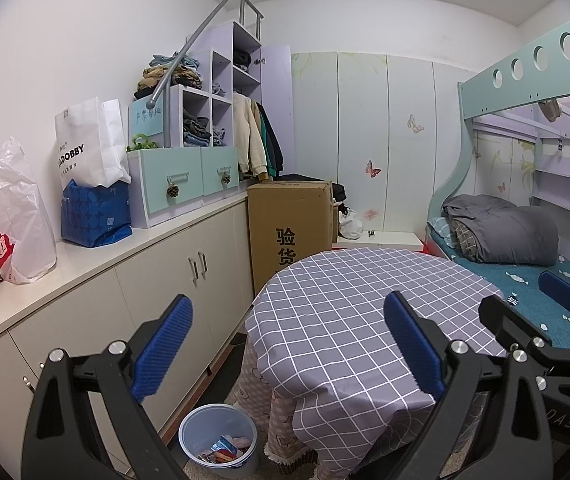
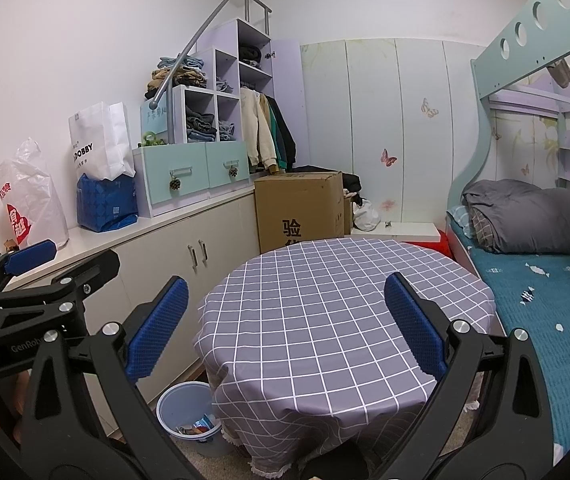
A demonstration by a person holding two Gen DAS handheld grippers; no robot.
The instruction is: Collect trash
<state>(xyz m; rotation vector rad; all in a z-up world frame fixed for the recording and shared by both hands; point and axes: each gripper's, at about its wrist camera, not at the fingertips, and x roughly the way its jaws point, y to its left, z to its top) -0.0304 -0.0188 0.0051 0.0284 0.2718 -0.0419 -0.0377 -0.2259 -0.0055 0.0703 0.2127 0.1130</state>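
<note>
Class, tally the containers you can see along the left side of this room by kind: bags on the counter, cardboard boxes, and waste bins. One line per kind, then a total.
Bags on the counter: 3 – white plastic bag, white paper bag, blue bag
Cardboard boxes: 1 – cardboard box
Waste bins: 1 – waste bin
Total: 5

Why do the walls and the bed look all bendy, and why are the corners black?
Left wrist view: the fisheye lens bows the bunk bed and the counter, and its round edge leaves dark corners. Right wrist view: same curving and black corners, and the checked tablecloth stays sharp under even, soft room light with no strong glare. Both open grippers, left gripper and right gripper, look oversized because they are close.
</note>
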